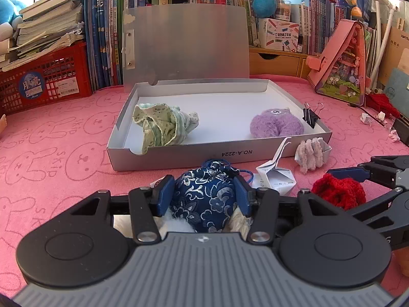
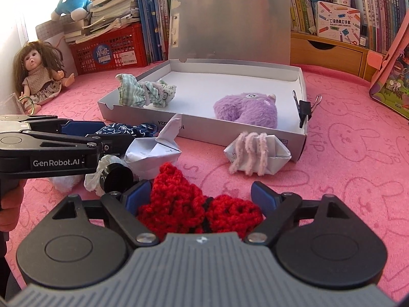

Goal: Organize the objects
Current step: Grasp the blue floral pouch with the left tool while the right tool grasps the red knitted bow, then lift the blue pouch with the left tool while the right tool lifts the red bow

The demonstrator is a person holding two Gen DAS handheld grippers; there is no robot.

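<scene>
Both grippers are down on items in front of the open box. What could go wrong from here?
1. The left gripper pinches the blue brocade pouch; its drawstring trails toward the folded paper crane and might drag it on lifting.
2. The right gripper is open around the red knitted piece; soft yarn may snag or slip.
3. The two grippers are close and may collide.

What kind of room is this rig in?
Likely a child's room or home study: shelves packed with books, a doll against the wall, blue plush toys, and a pink bunny-print table cover.
</scene>
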